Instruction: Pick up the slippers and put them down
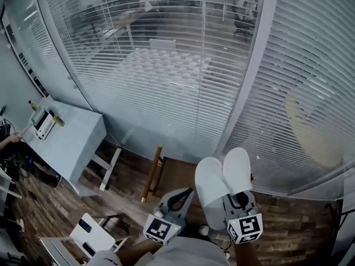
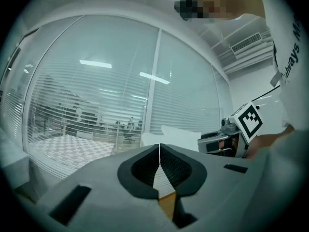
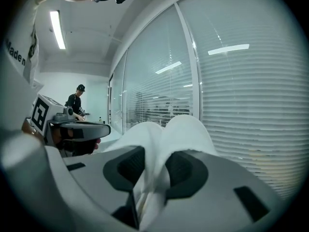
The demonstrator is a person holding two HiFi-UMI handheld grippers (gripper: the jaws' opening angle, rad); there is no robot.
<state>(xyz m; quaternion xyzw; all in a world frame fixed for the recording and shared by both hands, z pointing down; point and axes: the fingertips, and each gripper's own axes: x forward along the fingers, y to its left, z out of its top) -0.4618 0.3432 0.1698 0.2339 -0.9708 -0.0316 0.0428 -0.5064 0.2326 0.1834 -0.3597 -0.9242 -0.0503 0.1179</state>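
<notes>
Right tool: jaws partway closed, clamped on both white slippers, whose rounded ends stick out ahead. Left tool: jaws together, nothing in them. Slippers are held in the air, well clear of the wooden floor. Pick-up looks done; setting down remains.

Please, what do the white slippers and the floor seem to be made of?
Slippers: soft white matte fabric, perhaps nonwoven; they fold where the right claw pinches them. Floor: brown planks with streaky grain; wood or laminate, cannot tell.
</notes>
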